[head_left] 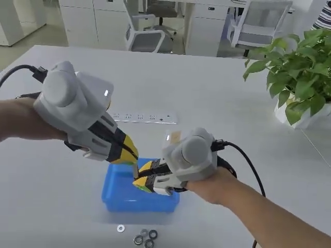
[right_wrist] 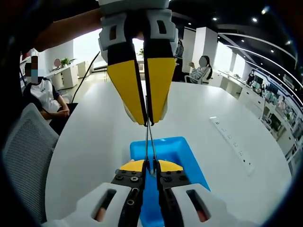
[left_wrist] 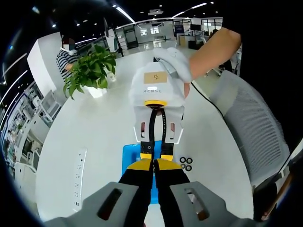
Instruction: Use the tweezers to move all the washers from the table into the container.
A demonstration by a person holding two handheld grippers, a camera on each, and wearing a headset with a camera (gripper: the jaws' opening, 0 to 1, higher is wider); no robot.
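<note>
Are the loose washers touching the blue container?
Apart. The head view shows a strip of bare table between the washers and the near wall of the blue container.

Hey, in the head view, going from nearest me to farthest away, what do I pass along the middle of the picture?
Washers → blue container → power strip → office chairs.

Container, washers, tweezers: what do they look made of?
The container looks like plastic: uniform bright blue, smooth, with a soft sheen. The washers are likely metal, being silvery-grey rings, but they are too small to be sure. The tweezers are probably steel: thin grey blades, hard to confirm.
</note>
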